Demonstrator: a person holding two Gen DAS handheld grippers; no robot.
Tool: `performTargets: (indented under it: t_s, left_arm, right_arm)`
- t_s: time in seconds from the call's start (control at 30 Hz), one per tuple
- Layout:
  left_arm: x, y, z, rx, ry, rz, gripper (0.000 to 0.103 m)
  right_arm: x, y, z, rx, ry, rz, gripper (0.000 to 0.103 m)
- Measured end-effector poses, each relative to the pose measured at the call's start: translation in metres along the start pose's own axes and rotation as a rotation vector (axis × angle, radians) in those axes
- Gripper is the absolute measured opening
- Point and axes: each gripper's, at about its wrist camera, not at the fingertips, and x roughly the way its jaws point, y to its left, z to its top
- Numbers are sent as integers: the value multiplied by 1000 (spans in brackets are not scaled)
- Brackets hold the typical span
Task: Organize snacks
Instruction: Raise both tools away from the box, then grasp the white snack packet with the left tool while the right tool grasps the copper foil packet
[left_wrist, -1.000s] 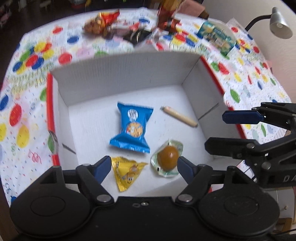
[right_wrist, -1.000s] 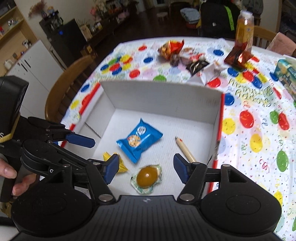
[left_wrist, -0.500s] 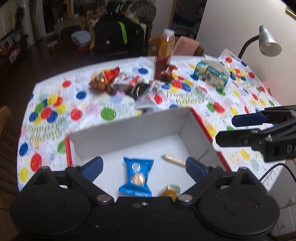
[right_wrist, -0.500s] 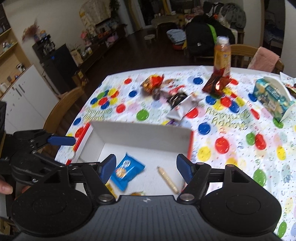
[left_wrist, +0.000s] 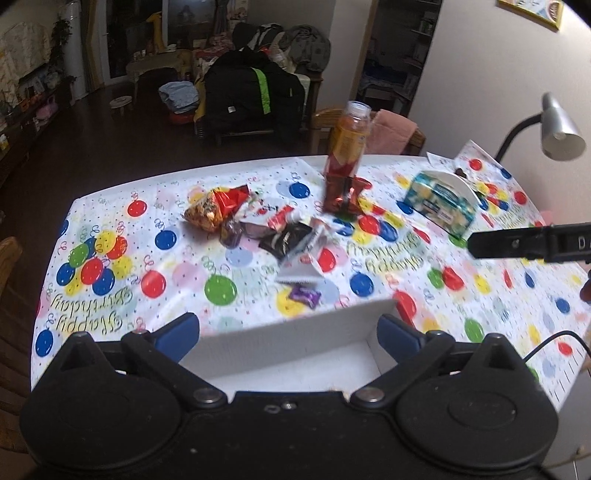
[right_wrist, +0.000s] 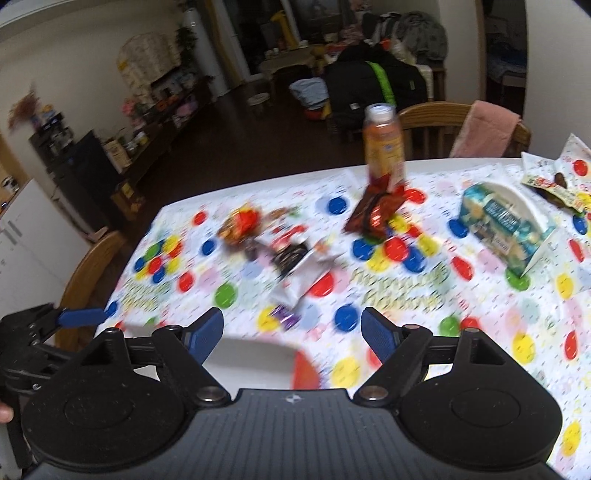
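Evidently a reach between placements is in hand: both tools are held raised above the near edge of the table, aimed at the loose snacks rather than at the white cardboard box (left_wrist: 295, 339), whose far wall and a strip of floor are seen just below the fingers. The left gripper (left_wrist: 288, 332) is spread wide with nothing between its blue pads, and the right gripper (right_wrist: 291, 332) is likewise held apart and empty. The snacks yet to be sorted are gathered in a cluster (left_wrist: 258, 221) at the middle of the balloon-print tablecloth (left_wrist: 110, 266), beyond the box: an orange-red crinkled bag (left_wrist: 214, 206), a dark wrapper (left_wrist: 284, 238), a white packet (left_wrist: 297, 271) and, nearest the box, a small purple candy (left_wrist: 304, 295). A red foil pack (left_wrist: 341, 197) is propped against an orange drink bottle (left_wrist: 347, 144) farther back, and a blue-green tissue pack (left_wrist: 439, 205) sits well apart to the right. The next move is judged to call for one gripper to be carried forward and lowered over a single piece, probably the purple candy, with the fingers set astride it before closing. Neighbouring wrappers lie touching, so a clean approach is needed. Both views are blurred, so finer detail cannot be told.
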Motion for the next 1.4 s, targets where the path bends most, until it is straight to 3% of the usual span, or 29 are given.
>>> performTargets:
  t_s: [0.4,0.87,1.4]
  left_arm:
    - [69,-16,46,52,21,58,102]
    - [147,-26,74,95,114,31,102]
    - [217,-32,77,159,202,-18,77]
  right_arm:
    - [69,-61,61,54,34,-106,82]
    - [182,-95,105,147,104,-135,82]
    - [281,-119,118,296,169,-149,82]
